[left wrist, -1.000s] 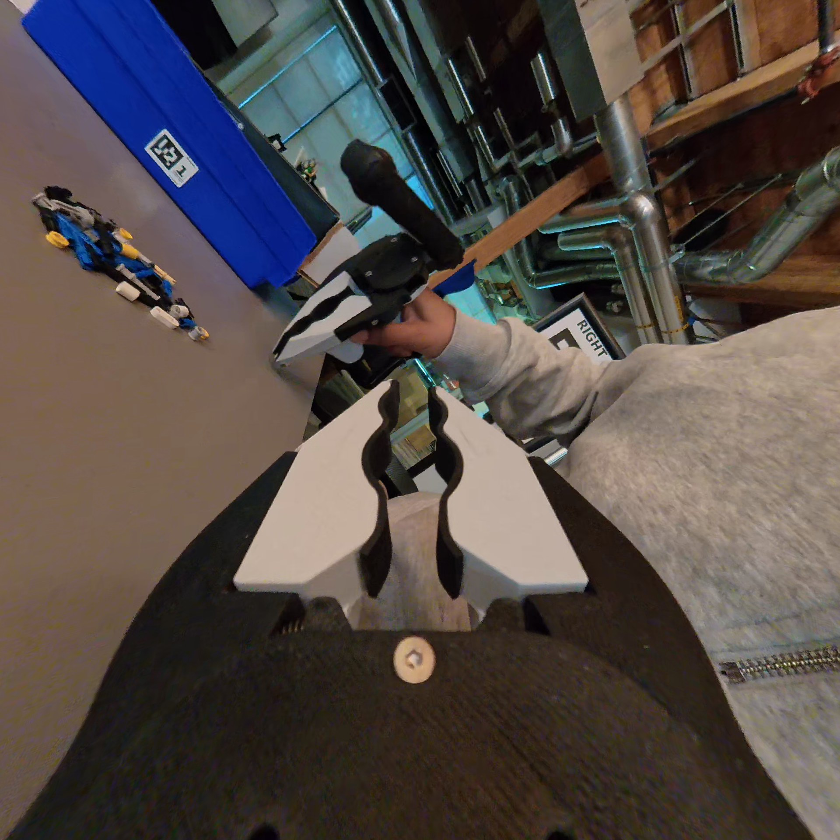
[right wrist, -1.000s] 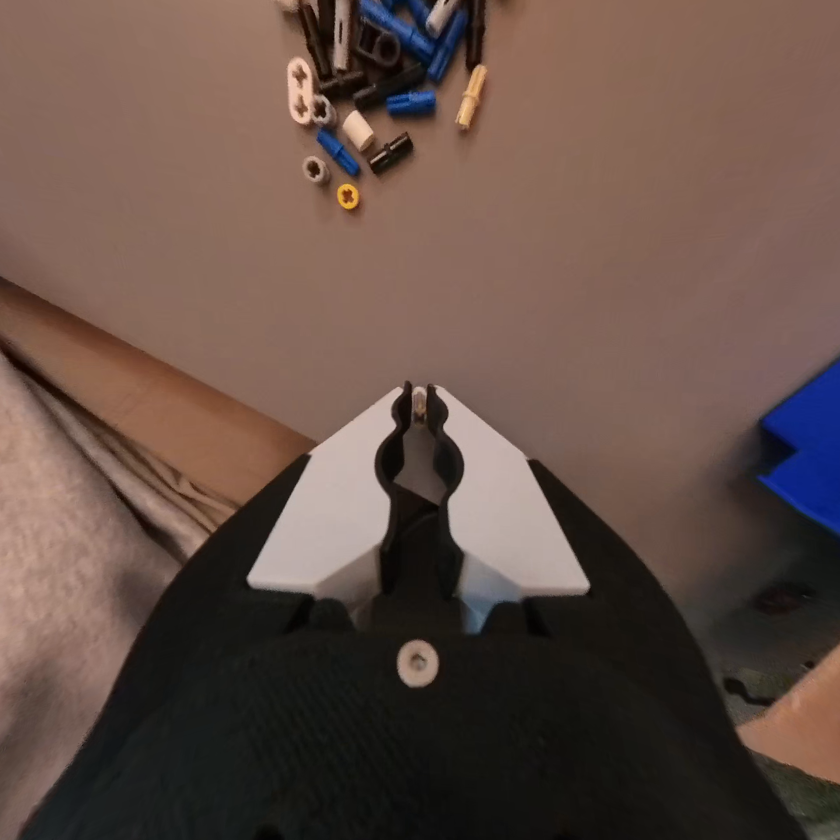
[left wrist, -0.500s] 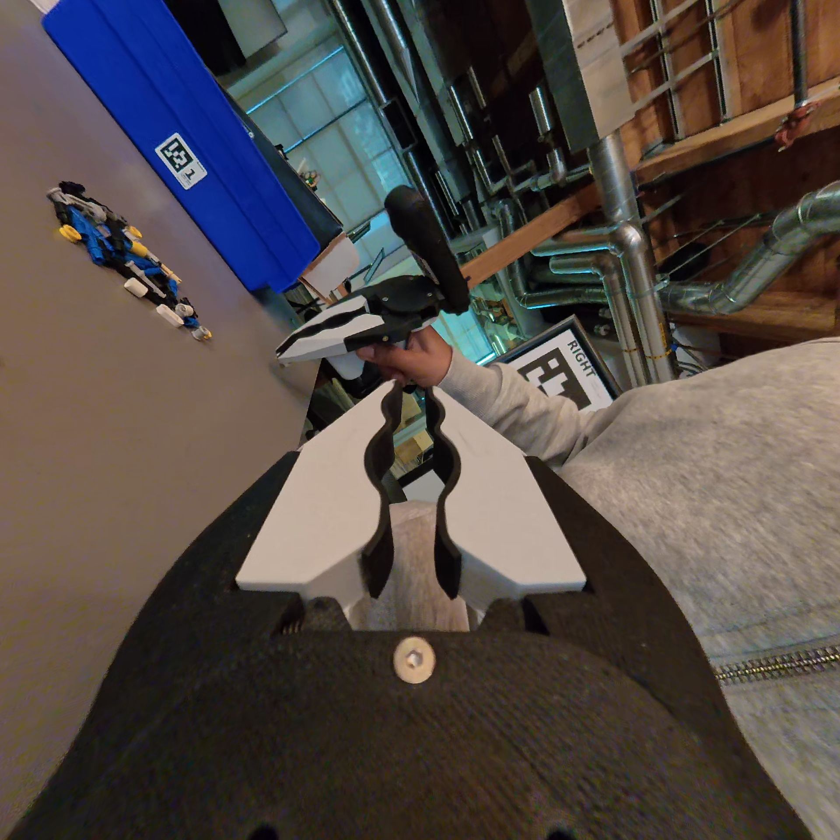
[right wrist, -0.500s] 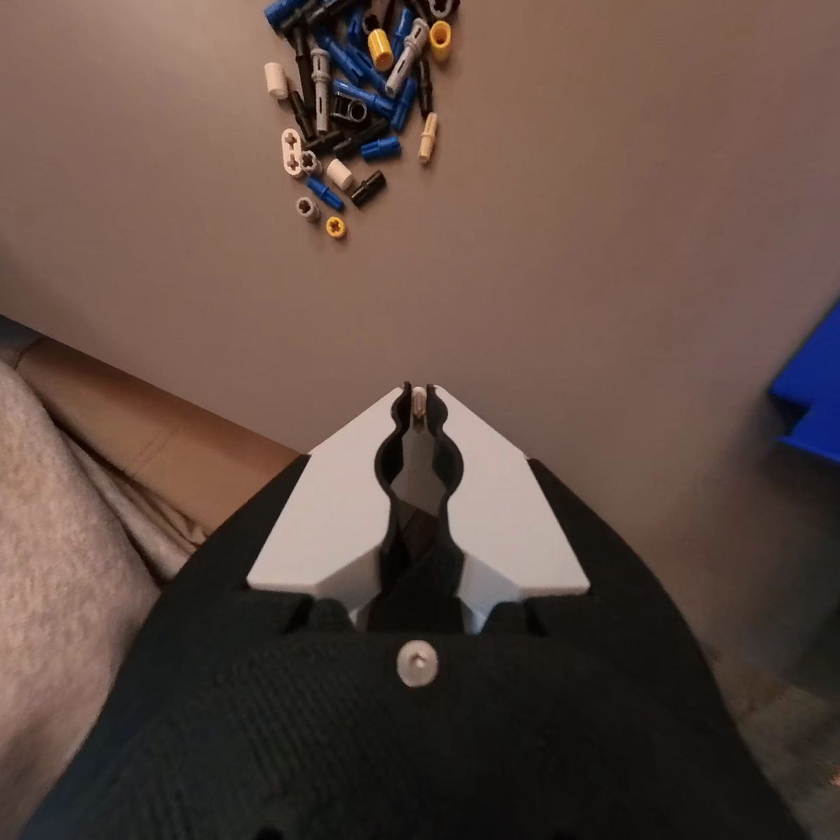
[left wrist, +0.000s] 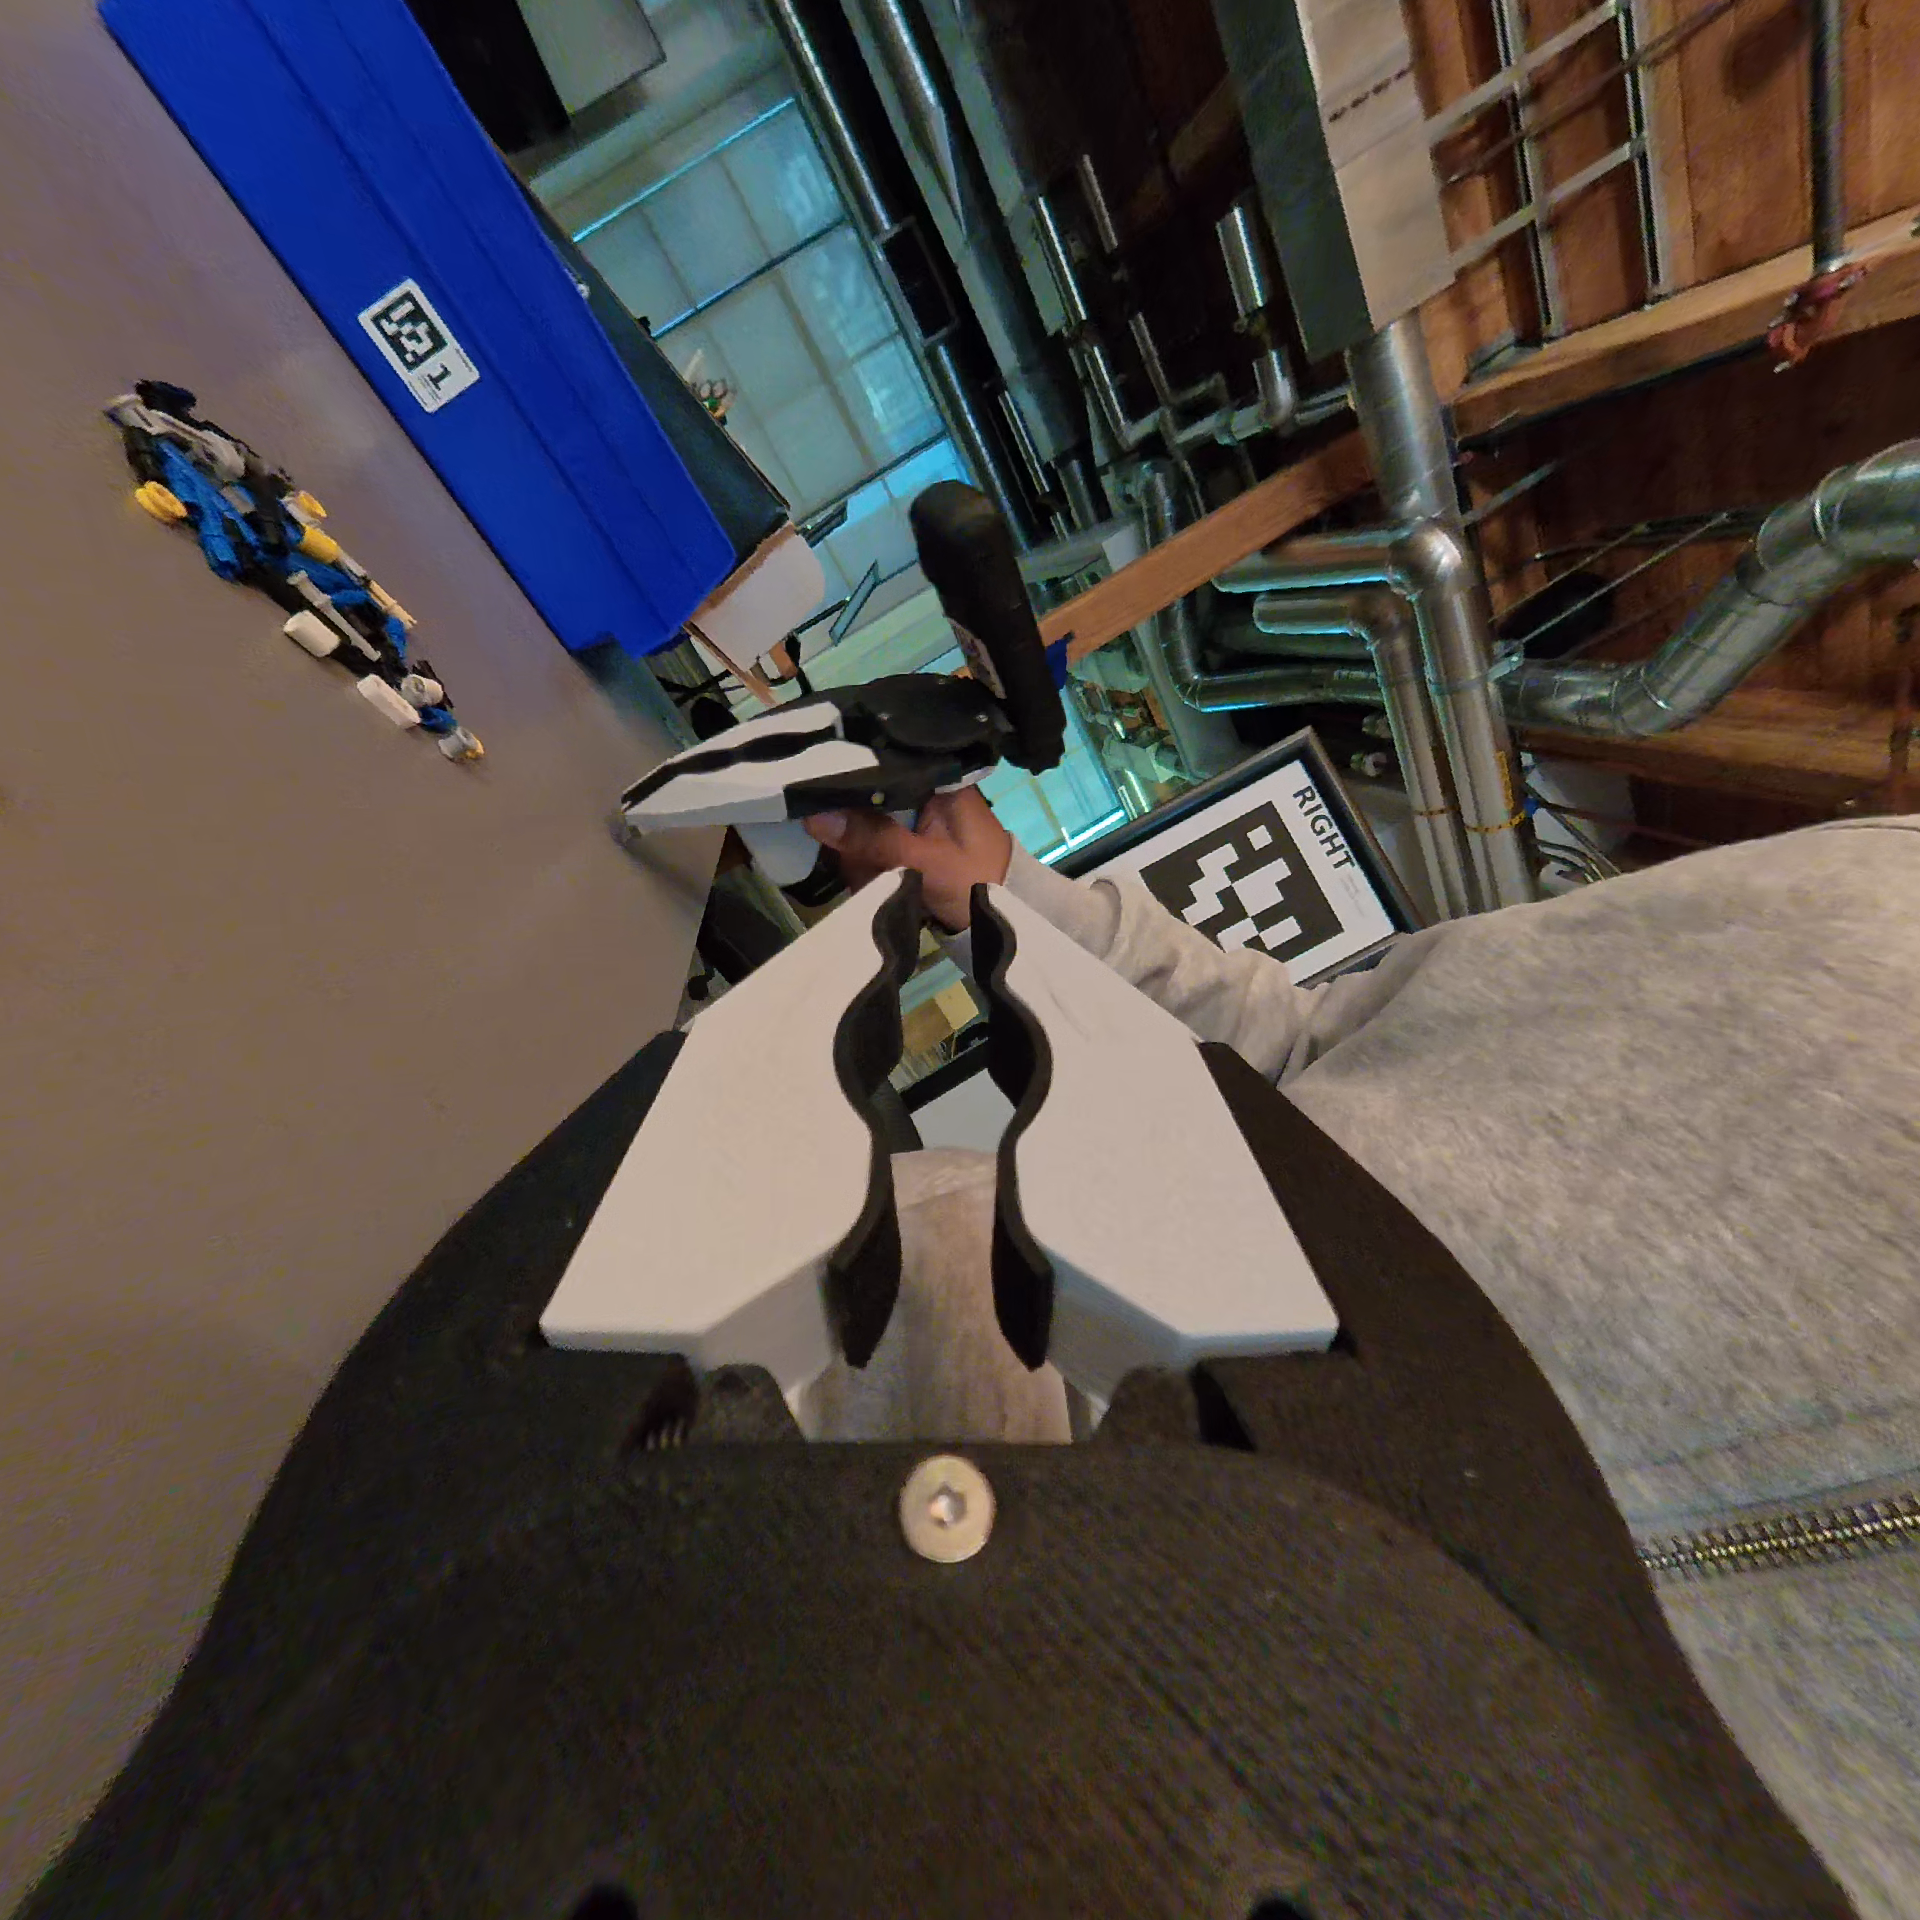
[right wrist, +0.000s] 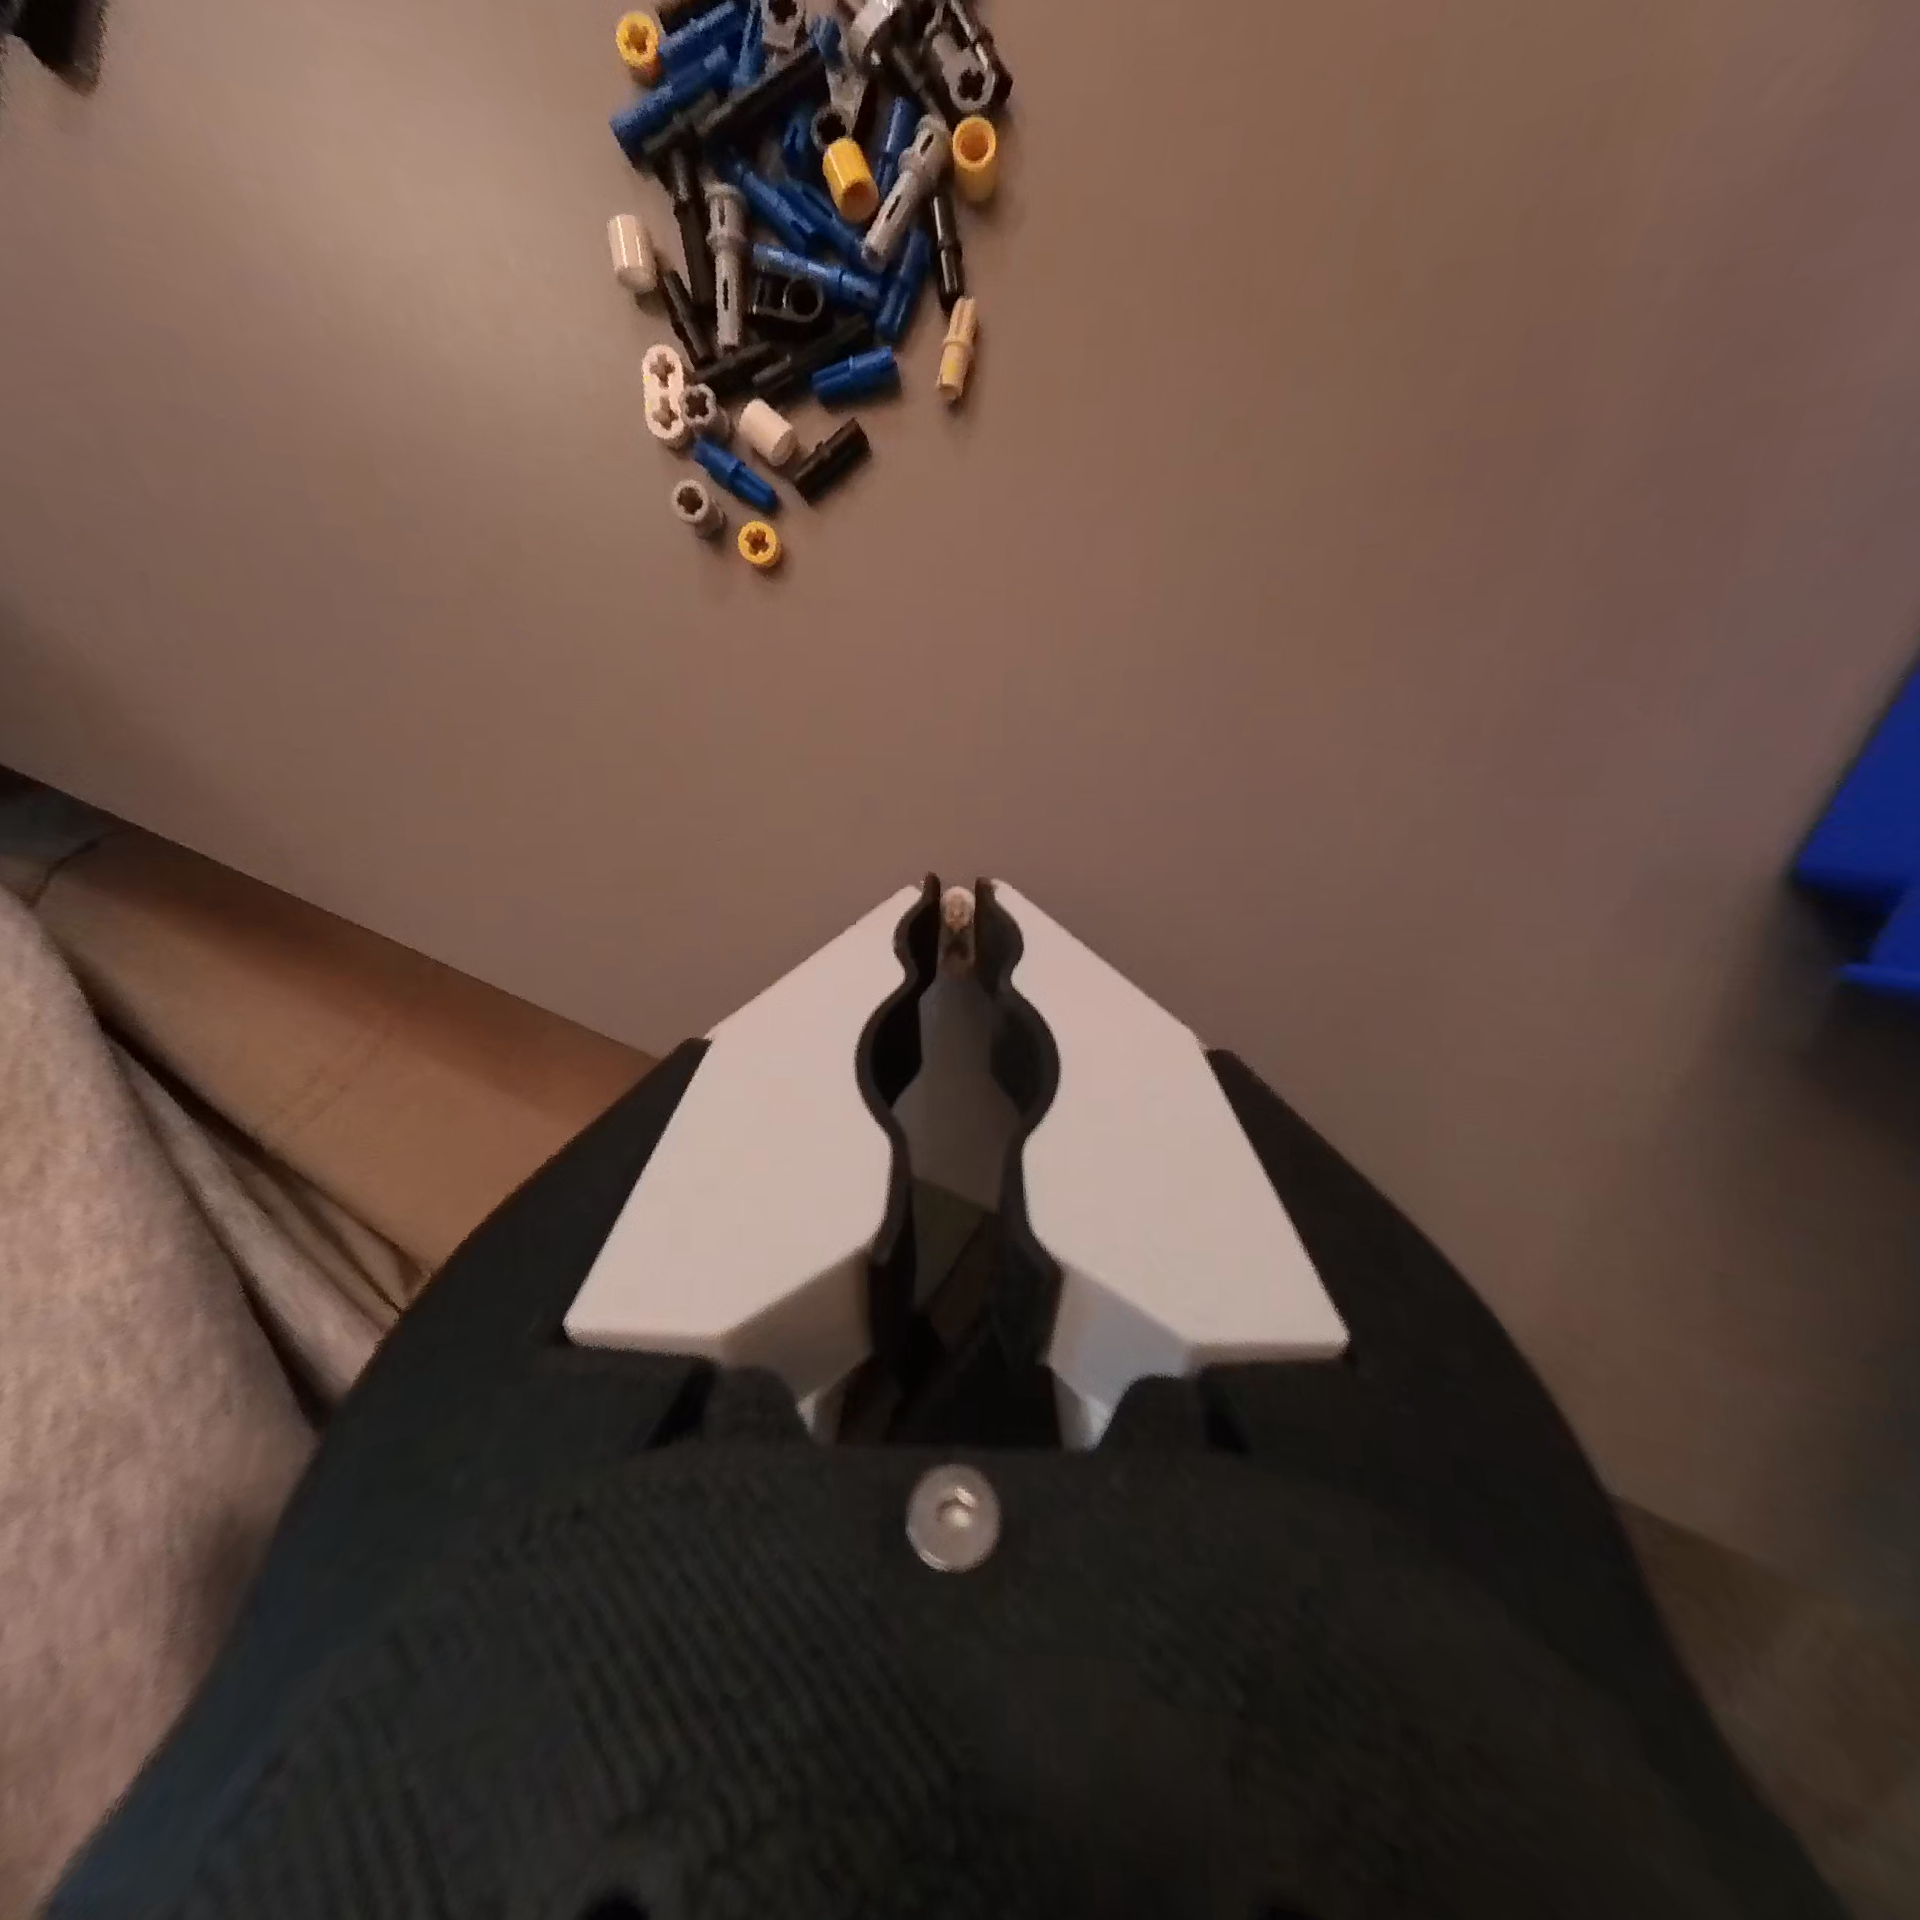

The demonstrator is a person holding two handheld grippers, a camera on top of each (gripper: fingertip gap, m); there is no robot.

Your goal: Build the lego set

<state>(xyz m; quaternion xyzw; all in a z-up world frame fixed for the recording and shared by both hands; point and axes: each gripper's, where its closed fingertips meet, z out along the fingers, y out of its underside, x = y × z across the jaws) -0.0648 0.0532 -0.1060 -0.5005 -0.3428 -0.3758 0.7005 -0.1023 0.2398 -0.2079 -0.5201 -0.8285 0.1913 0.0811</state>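
A pile of small lego pieces (right wrist: pixel 800 260), blue, black, grey, yellow and white, lies on the brown table (right wrist: pixel 1247 623) ahead of my right gripper (right wrist: pixel 958 899). That gripper is shut on a small pale pin (right wrist: pixel 958 925) at its fingertips and hovers near the table's front edge. My left gripper (left wrist: pixel 945 894) is open and empty, turned sideways and off the table beside a grey sweater. The left wrist view also shows the right gripper (left wrist: pixel 727 779) in a hand above the table edge, with the pile (left wrist: pixel 281 561) far to the left.
A blue bin (left wrist: pixel 416 291) with a square tag stands at the table's far side; its corner shows in the right wrist view (right wrist: pixel 1870 883). The wooden table edge (right wrist: pixel 312 987) and the person's grey sleeve (right wrist: pixel 104 1351) are at the left.
My right gripper has levelled out and dropped closer to the table edge, still holding the pin; more of the pile shows in its view. The left gripper stays open and hardly moves.
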